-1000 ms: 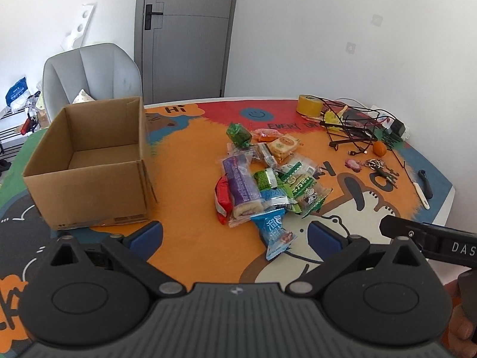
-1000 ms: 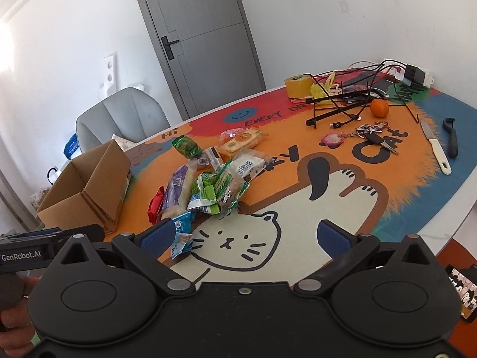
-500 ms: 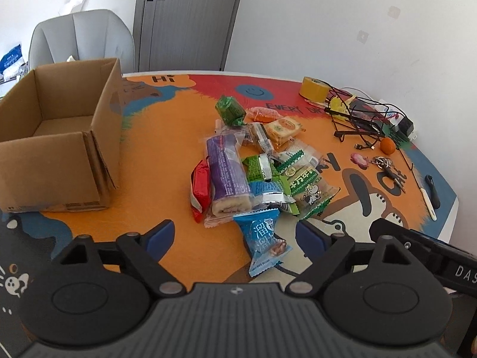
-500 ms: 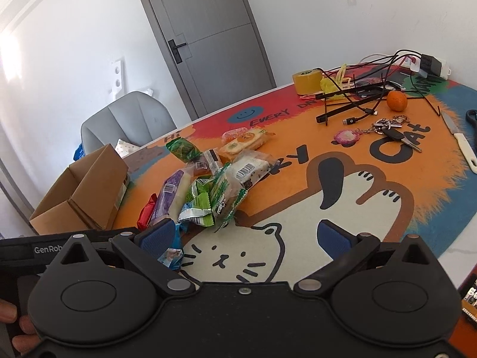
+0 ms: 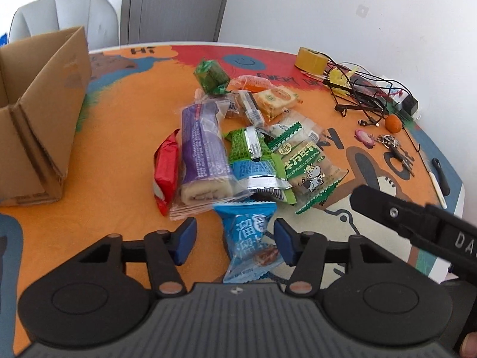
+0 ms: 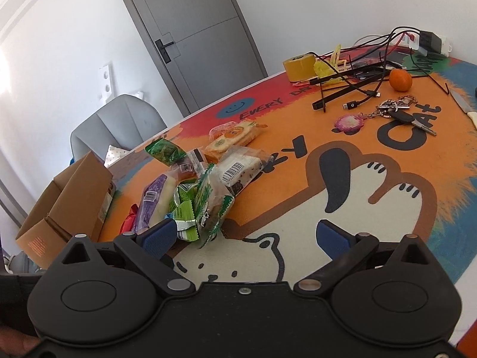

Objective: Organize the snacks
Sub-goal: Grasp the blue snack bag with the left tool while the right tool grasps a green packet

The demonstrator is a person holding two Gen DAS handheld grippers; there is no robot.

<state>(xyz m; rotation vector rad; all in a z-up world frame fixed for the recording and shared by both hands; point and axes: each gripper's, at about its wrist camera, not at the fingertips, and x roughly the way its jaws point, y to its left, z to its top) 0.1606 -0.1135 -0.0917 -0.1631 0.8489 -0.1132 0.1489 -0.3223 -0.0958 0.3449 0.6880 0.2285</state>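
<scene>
Snacks (image 5: 238,149) lie heaped mid-table on a cartoon cat mat (image 6: 372,208); box (image 5: 38,113) at its left edge, door (image 6: 193,29) and chair (image 6: 119,122) behind. Left gripper (image 5: 234,237) gapes around the blue packet (image 5: 253,238); right gripper (image 6: 244,235) is spread wide.

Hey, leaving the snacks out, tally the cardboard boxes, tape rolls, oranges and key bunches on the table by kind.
Cardboard box: 1
Tape roll: 1
Orange: 1
Key bunch: 1
Total: 4
</scene>
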